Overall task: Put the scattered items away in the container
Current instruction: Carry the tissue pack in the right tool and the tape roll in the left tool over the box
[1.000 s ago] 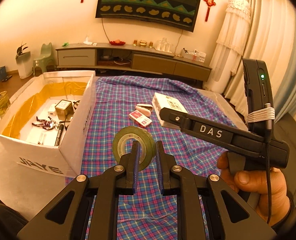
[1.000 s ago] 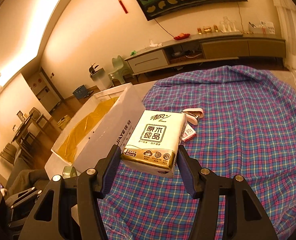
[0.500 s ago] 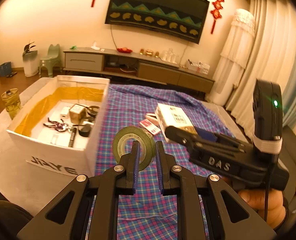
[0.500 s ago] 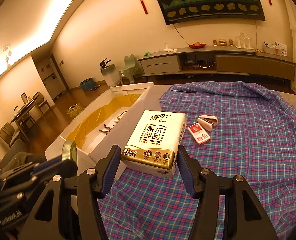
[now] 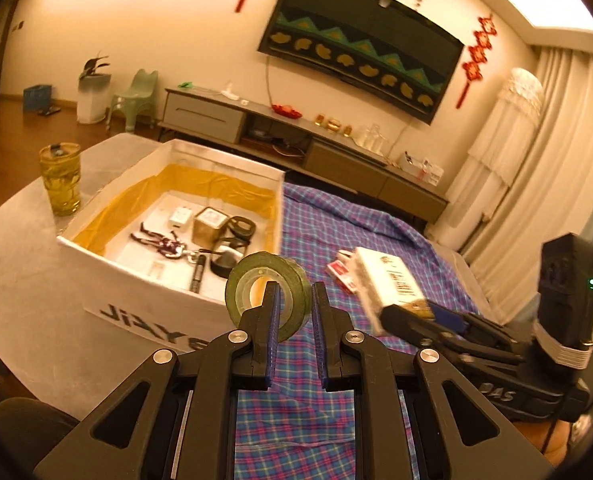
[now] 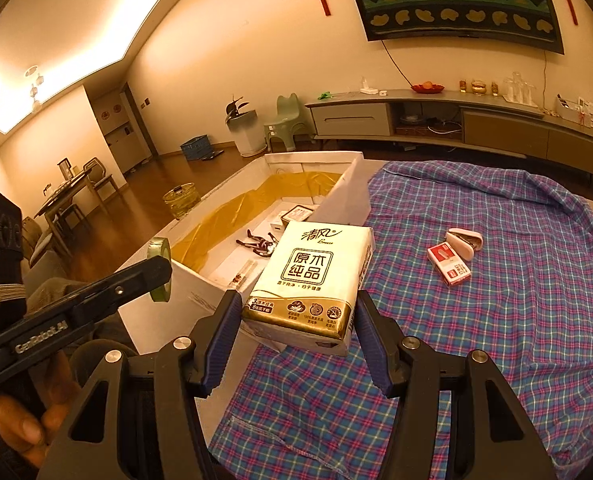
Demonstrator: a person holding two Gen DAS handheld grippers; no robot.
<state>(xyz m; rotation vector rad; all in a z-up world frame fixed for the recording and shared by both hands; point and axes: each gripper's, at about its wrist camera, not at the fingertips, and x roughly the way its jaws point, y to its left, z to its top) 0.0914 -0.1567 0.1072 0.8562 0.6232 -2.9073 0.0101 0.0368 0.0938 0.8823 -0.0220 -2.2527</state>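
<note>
Over the plaid cloth [image 6: 476, 280], just right of the box [image 5: 144, 300], we hold both loads in the air. Our left gripper [image 5: 294, 300] is clenched on the green tape roll [image 5: 266, 292], roll upright, near the box's front corner. Our right gripper [image 6: 296, 320] grasps the tissue pack [image 6: 312, 280] by its sides, jaws wide, pack beside the box's right wall. Box already holds a small tin [image 5: 210, 224], a figurine [image 5: 162, 242], a pen [image 5: 197, 276] and other bits. Red packet [image 6: 450, 262] and a white case [image 6: 464, 242] lie touching on the cloth, well apart from the box. Glass [image 5: 61, 178] stands on the counter [image 5: 24, 280] left of the box.
</note>
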